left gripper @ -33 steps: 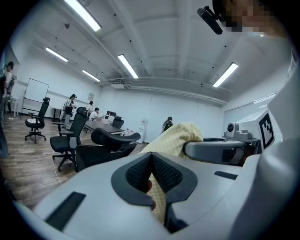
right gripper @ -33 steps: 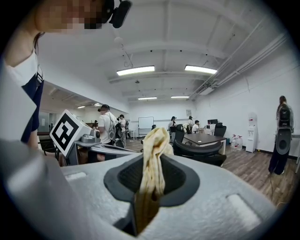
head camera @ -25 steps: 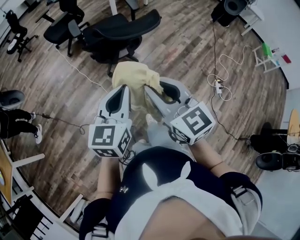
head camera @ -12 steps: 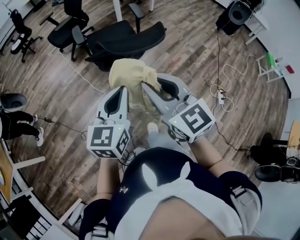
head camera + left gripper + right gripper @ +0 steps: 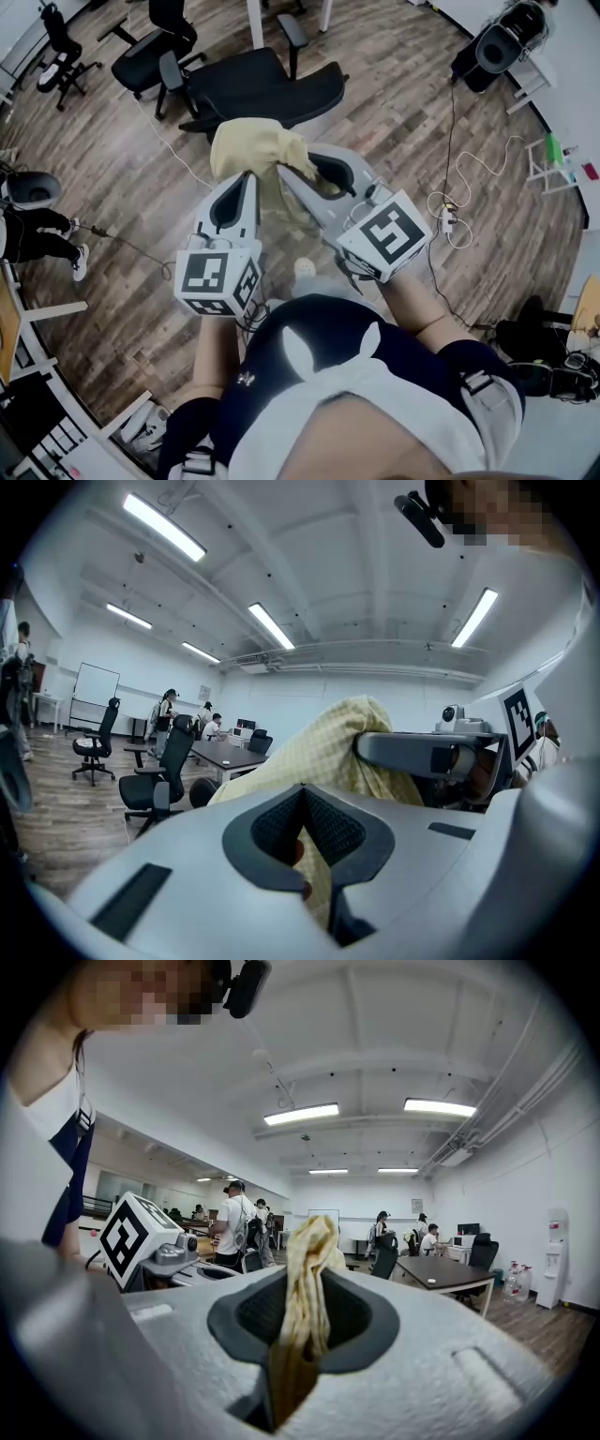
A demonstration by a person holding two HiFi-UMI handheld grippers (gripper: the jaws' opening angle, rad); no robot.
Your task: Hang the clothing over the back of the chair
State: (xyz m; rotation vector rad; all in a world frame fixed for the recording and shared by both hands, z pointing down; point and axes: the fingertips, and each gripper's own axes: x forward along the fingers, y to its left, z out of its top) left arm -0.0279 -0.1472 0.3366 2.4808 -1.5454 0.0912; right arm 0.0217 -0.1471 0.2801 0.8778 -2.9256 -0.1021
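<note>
**A:** What are your two tools doing?

**B:** Your left tool (image 5: 305, 803) is clenched on the garment (image 5: 251, 148). A thin fold of cloth runs down through the slit between its jaws. Your right tool (image 5: 300, 1288) is clenched on it too, with a thicker, rope-like bunch standing up out of its jaws. From the head view the two tools sit side by side in front of your chest, tips close together and pointing away from you.

**A:** How does the garment look?

**B:** It is pale yellow with a fine check, soft and crumpled. It is gathered into a rounded heap over both tool tips, and a loose tail hangs down between the tools. None of it lies spread out. You hold it up in the air, clear of the floor (image 5: 403, 122).

**A:** And beyond it?

**B:** A black office chair (image 5: 258, 80) stands just past the garment on the wooden planks. In the head view the top of the bundle overlaps the chair's near edge, but I cannot tell whether they touch.
</note>
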